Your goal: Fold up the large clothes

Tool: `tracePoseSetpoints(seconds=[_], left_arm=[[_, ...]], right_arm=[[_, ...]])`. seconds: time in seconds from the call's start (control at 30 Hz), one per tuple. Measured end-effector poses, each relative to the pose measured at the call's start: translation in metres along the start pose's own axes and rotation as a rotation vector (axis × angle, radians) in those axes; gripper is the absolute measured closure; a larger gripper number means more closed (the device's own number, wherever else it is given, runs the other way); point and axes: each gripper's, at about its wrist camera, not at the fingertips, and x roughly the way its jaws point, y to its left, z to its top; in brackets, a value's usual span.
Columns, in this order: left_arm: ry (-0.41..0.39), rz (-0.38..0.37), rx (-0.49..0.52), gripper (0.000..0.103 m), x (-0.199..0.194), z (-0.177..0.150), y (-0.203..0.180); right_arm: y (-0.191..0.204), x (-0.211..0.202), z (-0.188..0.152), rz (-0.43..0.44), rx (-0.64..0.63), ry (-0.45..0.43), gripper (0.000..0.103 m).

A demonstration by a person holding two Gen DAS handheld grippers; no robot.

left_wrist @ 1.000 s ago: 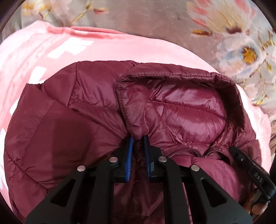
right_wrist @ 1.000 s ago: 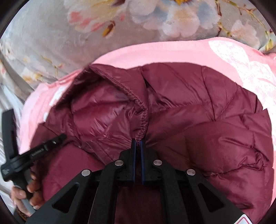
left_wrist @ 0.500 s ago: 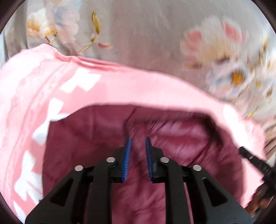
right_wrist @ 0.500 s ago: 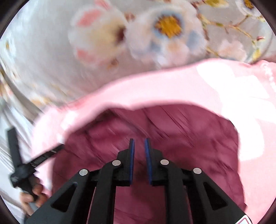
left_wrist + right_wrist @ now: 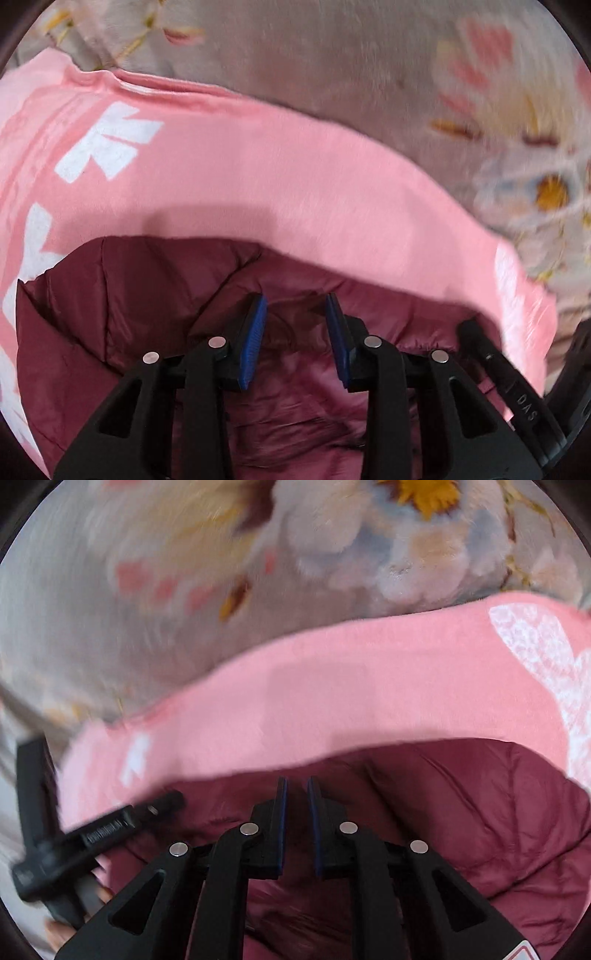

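both claws over the maroon puffer jacket (image 5: 122, 306)

my left claw (image 5: 294, 339) is opening, empty; my right claw (image 5: 296, 825) is closing, narrow gap, nothing pinched.

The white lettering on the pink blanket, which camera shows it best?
The left wrist view: the white lettering on the pink blanket shows as blocky shapes at upper left, fairly sharp. The right wrist view shows only a mottled white patch at the right edge and a small blurred mark.
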Motion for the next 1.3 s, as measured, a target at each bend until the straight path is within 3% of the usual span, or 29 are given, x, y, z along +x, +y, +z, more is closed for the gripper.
tracePoseSetpoints(seconds=[0.2,0.47,0.7,0.93,1.3], left_arm=[[-0.023,0.081,0.176,0.072,0.008,-0.017,-0.008],[-0.110,0.141,0.320,0.072,0.017,-0.042,-0.011],[-0.176,0.194,0.381,0.072,0.019,-0.054,-0.017],[-0.180,0.186,0.379,0.072,0.015,-0.054,-0.015],[-0.182,0.194,0.387,0.072,0.016,-0.054,-0.018]], right_arm=[[-0.005,0.007,-0.019,-0.123,-0.187,0.036,0.101],[0.004,0.019,-0.046,-0.240,-0.380,-0.026,0.102],[-0.001,0.022,-0.057,-0.233,-0.382,-0.076,0.103],[-0.011,0.021,-0.055,-0.172,-0.339,-0.072,0.103],[-0.008,0.022,-0.058,-0.190,-0.357,-0.080,0.103]])
